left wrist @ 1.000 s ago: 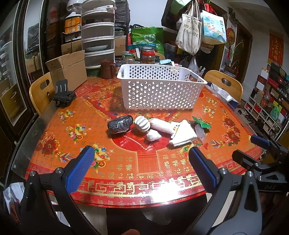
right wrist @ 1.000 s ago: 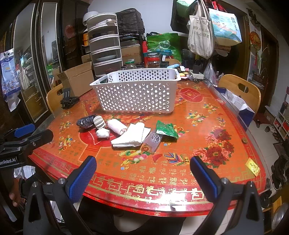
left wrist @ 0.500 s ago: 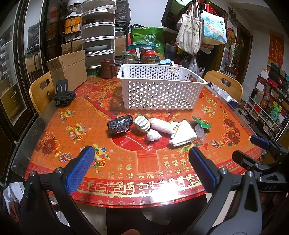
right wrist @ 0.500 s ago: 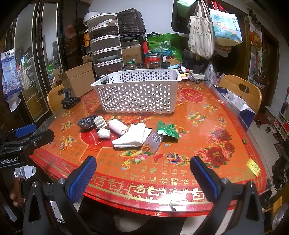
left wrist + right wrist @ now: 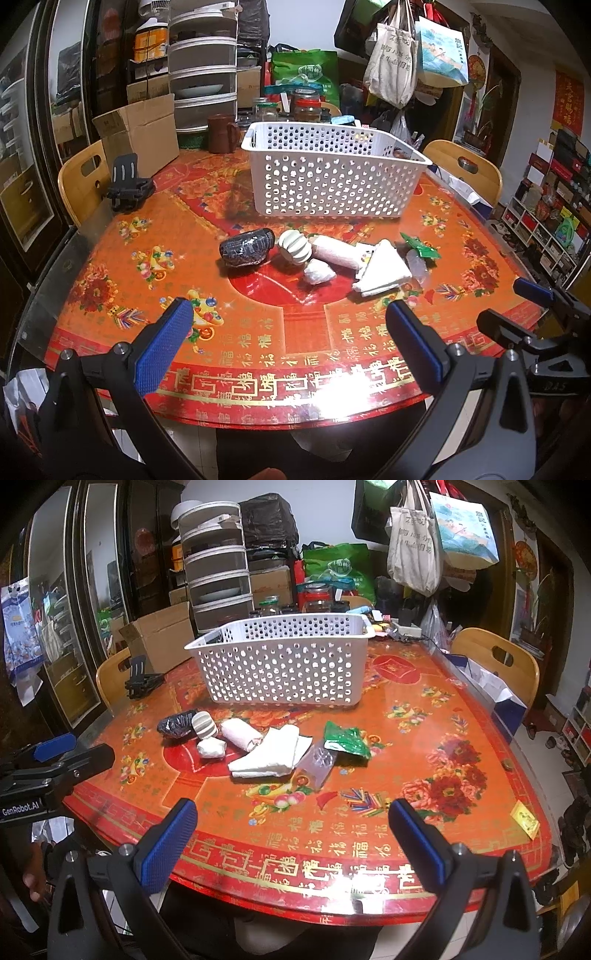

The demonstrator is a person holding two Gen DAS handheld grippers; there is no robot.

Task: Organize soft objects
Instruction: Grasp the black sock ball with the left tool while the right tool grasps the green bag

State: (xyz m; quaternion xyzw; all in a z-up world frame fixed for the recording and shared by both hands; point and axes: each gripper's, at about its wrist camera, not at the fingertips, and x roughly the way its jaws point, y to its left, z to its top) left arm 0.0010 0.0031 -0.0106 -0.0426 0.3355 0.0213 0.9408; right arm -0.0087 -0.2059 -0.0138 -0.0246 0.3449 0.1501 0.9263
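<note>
Well ahead of both tools, a row of soft things lies on the red table [image 5: 110, 258]: a dark bundle [image 5: 246, 246], striped ball [image 5: 294, 248], pink roll [image 5: 338, 252] and folded white cloth [image 5: 269, 755]. Beyond them stands the white basket [image 5: 284, 668]. The left gripper [image 5: 288, 343] and right gripper [image 5: 293, 836] both gape wide, holding nothing, near the table's edge.

R gripper [image 5: 291, 830] jaws wide, empty | soft items [image 5: 264, 753] mid worktop [image 5: 424, 738] | white basket [image 5: 280, 664] behind
</note>
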